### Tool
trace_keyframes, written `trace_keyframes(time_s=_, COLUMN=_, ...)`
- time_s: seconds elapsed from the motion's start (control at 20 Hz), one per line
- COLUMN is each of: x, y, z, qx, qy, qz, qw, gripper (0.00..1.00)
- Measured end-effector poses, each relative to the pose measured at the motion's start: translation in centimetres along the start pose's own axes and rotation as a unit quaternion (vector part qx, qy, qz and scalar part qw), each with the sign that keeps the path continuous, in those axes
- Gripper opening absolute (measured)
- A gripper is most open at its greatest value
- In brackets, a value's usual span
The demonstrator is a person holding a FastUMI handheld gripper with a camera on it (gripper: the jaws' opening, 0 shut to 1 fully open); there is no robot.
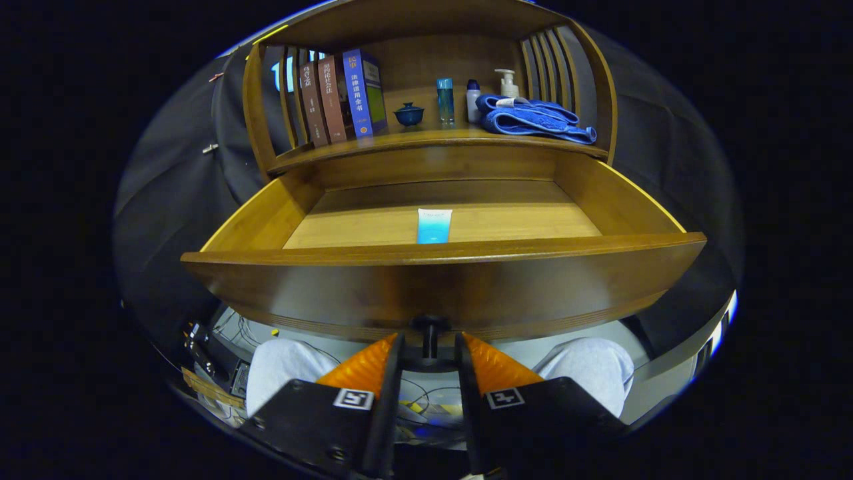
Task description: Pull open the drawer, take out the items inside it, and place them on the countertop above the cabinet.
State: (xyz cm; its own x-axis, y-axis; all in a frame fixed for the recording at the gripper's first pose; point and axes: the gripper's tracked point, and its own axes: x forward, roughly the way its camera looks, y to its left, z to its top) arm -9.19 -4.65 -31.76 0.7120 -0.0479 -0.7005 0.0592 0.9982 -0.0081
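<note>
The wooden drawer (pixel 440 293) stands pulled far out of the cabinet, its inside in plain sight. A small blue-and-white tube (pixel 434 225) lies flat on the drawer's floor, near the front wall and about in the middle. The dark drawer knob (pixel 430 363) sticks out of the front panel between my fingers. My gripper (pixel 430 341) is below the drawer front and shut on that knob, one finger on each side of its head. The countertop (pixel 426 141) runs above and behind the drawer.
On the countertop stand several books (pixel 336 97) at the left, a blue lidded cup (pixel 408 114), a blue bottle (pixel 445 100), a white bottle (pixel 472 100), a pump bottle (pixel 508 83) and a folded blue towel (pixel 533 120). A person's knees (pixel 286 367) in grey trousers are below the drawer.
</note>
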Motion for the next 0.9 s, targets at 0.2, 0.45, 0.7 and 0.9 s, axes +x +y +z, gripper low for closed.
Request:
trace_keyframes(time_s=0.2, x=-2.7, y=-0.1, z=2.7, qx=-0.002, qy=-0.042, qz=-0.010, qw=0.999, gripper=0.99)
trace_keyframes(time_s=0.45, x=-5.1, y=0.5, z=7.2, qx=0.007, qy=-0.071, qz=0.000, qw=0.997, gripper=1.00)
trace_keyframes(time_s=0.7, x=-2.3, y=1.1, z=13.1, qx=0.023, qy=-0.068, qz=0.016, qw=0.997, gripper=0.99)
trace_keyframes(time_s=0.9, x=3.1, y=1.6, z=14.9, qx=0.013, qy=-0.012, qz=0.017, qw=1.000, gripper=0.99)
